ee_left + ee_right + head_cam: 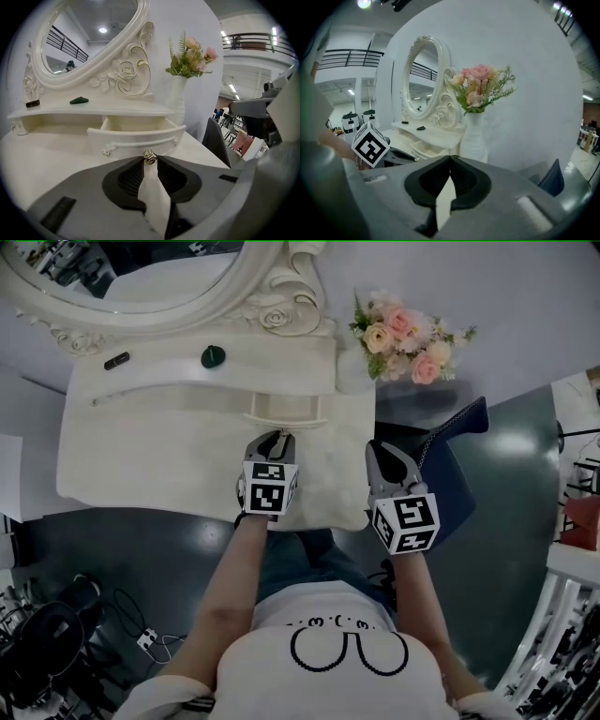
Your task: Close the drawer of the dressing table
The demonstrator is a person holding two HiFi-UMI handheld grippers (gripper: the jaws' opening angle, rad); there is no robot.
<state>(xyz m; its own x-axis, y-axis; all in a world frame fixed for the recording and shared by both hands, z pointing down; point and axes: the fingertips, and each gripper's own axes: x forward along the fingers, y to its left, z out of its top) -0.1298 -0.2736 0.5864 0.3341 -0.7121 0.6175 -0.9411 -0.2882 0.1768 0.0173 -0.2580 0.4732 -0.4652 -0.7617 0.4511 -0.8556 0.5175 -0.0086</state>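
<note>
The white dressing table (141, 460) stands against the wall, with its oval mirror (141, 268) at the back. A small green thing (213, 356) lies on the shelf under the mirror, out of the way.

The little drawer (286, 411) is in the middle of the table, under that shelf. It is pulled out and looks empty inside, so it is not closed yet.

The left gripper (275, 435) points right at the front of the drawer. Its two jaws are pinched on the small shiny drawer knob (150, 158), one jaw on each side. I think it holds the knob so it can push the drawer straight back in.

The right gripper (380, 448) is just beside it, over the right edge of the table. Its jaws are squeezed together with nothing in them. It has no job here, so it just waits.

A vase of pink flowers (403, 338) stands at the far right corner, away from the drawer's path.
</note>
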